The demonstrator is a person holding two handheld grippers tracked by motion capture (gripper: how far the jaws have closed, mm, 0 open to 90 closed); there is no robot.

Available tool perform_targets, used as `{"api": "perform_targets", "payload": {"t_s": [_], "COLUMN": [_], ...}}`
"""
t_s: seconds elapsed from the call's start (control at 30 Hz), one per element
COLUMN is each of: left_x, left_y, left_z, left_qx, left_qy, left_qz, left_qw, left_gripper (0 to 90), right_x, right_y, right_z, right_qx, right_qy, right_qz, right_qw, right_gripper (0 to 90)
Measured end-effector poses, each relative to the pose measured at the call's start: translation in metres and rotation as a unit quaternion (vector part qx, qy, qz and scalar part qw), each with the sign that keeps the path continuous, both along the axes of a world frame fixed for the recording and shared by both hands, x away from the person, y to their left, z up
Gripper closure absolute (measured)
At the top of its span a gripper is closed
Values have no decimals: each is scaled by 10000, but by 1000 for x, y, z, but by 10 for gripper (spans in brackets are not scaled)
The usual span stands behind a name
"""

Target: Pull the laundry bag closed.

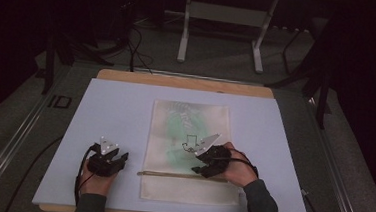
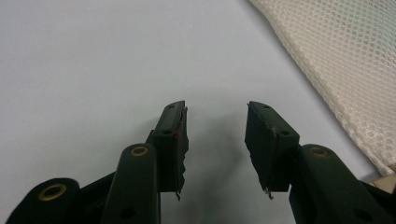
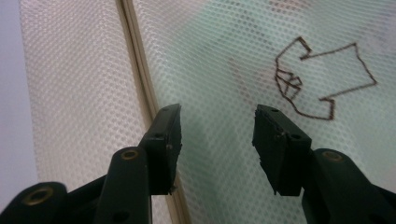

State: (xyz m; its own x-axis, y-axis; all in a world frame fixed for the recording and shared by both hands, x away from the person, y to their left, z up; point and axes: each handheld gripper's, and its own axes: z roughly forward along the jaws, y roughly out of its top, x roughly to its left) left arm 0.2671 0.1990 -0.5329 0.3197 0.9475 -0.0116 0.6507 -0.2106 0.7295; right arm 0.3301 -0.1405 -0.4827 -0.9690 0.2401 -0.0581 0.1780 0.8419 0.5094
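White mesh laundry bag, green garment inside, lies zipped; right gripper hovers parted above it, left gripper parted beside it.

A cream mesh laundry bag lies flat at the centre of the frame, its zipper running across near the lower end. Pale green cloth shows through the mesh, under a brown outline drawing.
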Motion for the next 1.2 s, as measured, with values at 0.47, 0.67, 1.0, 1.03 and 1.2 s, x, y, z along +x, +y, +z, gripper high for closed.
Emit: {"api": "perform_targets", "payload": {"t_s": [0.47,0.67,1.0,1.03,1.2], "left_x": [0,0,0,0,0], "left_y": [0,0,1,0,0], "left_z": [0,0,0,0,0], "left_qx": [23,16,23,22,24], "left_qy": [-12,-9,-7,-5,-3], "left_qz": [19,19,9,11,6], "left_qw": [10000,10000,10000,10000,10000], "left_gripper": [567,568,567,568,567], "right_x": [-6,-10,-15,-15,-17], "right_y": [24,40,59,61,68], "right_z": [-14,-14,-16,-16,-20], "right_qx": [32,69,83,98,112], "right_qy": [64,75,105,116,142], "right_qz": [231,390,595,607,660], "right_qw": [9997,9992,9981,9980,9977], "right_gripper": [493,485,485,485,485]}}
